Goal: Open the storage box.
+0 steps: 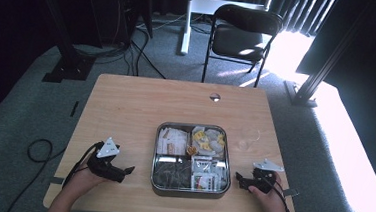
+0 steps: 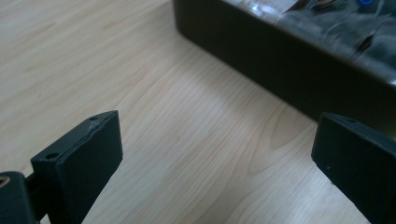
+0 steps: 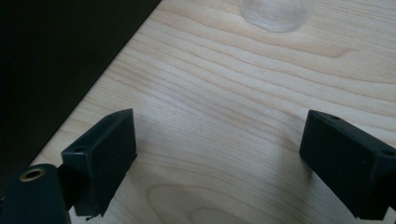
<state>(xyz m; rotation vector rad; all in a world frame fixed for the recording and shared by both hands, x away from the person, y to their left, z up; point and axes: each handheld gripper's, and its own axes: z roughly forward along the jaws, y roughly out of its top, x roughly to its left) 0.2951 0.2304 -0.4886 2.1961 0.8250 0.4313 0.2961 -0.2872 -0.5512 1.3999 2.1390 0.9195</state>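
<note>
A square metal tray (image 1: 189,190) with divided compartments sits at the table's near middle, holding several packets: white and tan ones at back left, yellow ones at back right, dark ones at front left. My left gripper (image 1: 127,171) rests on the table left of the tray, open, jaws pointing at its side wall (image 2: 280,65). My right gripper (image 1: 238,179) rests right of the tray, open, with nothing between its jaws. The tray's dark wall (image 3: 56,70) fills the left of the right gripper view. A clear glass (image 1: 249,139) stands just right of the tray, its base (image 3: 275,14) ahead of my right gripper.
The wooden table (image 1: 125,111) has a round cable hole (image 1: 214,97) near its far edge. A black folding chair (image 1: 241,34) stands beyond the table. Cables lie on the carpet at left (image 1: 37,150).
</note>
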